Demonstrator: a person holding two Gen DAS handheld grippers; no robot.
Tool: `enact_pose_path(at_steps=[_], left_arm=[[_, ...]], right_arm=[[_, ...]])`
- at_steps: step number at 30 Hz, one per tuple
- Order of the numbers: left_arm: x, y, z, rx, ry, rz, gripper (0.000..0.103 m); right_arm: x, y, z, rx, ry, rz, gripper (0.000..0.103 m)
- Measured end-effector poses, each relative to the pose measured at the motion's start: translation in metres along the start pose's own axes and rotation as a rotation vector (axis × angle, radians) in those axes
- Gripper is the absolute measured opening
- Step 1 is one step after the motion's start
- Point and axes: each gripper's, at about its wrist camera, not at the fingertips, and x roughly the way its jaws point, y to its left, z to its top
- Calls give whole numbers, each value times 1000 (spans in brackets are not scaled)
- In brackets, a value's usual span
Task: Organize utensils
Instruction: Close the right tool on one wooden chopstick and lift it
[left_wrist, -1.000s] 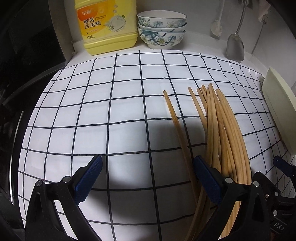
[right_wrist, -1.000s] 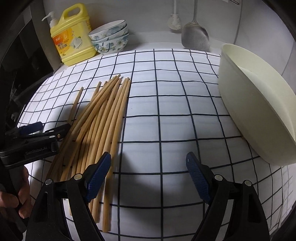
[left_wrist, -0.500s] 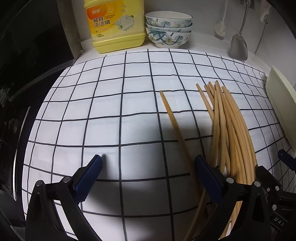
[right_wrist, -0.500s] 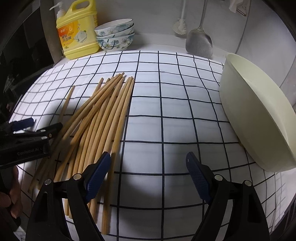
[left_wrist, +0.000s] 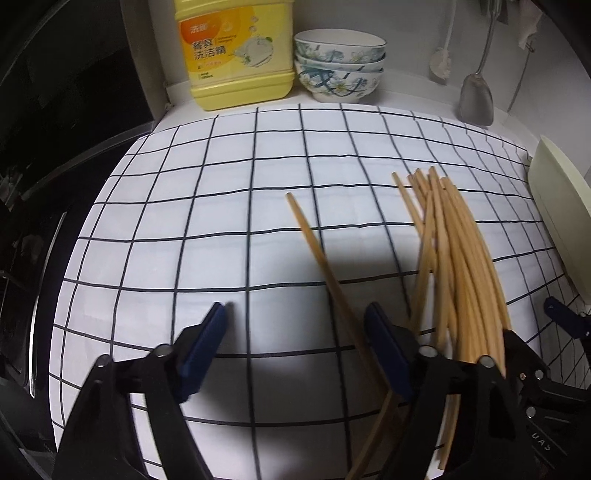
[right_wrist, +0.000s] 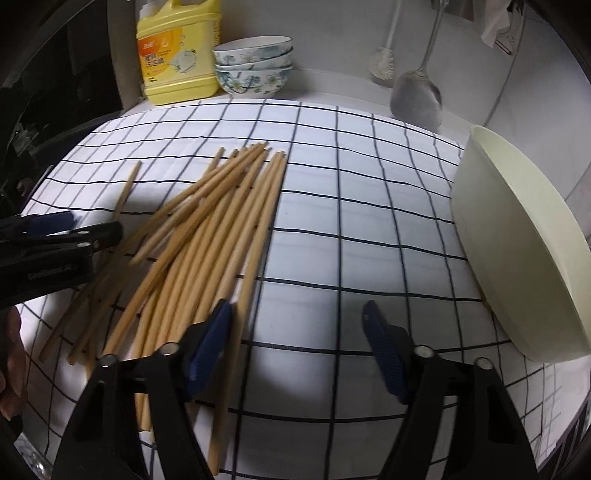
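A bundle of several wooden chopsticks (left_wrist: 456, 258) lies on the white checked cloth (left_wrist: 221, 221). One stray chopstick (left_wrist: 317, 251) lies apart to its left. My left gripper (left_wrist: 295, 332) is open and empty, low over the cloth; the stray chopstick runs under its right finger. In the right wrist view the bundle (right_wrist: 207, 251) lies at the left, and my right gripper (right_wrist: 297, 328) is open and empty, with its left finger over the bundle's right edge. The left gripper (right_wrist: 55, 236) shows at that view's left edge.
A pale green basin (right_wrist: 517, 251) leans at the right edge of the cloth. A yellow detergent bottle (left_wrist: 232, 51) and stacked floral bowls (left_wrist: 338, 70) stand at the back. A metal spatula (right_wrist: 417, 96) and a brush (right_wrist: 384, 66) hang on the back wall.
Both grippers have drawn back and risen a little, so more of the back wall shows. The chopsticks lie where they were. Both grippers stay open.
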Motion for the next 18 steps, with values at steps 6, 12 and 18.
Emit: enact_pose_path(at_steps=[6,12,18], left_arm=[[-8,-16,-4,49,-10,-33,25],[-8,-19,-4,76,-4,-53,13],[-6,-9,1,68,3,-117,11]], right_arm=[[-2,8,0,-25,5,39,40],[-3,19,0,-47,11,68,7],[-3,7,0,14,17,100,6]])
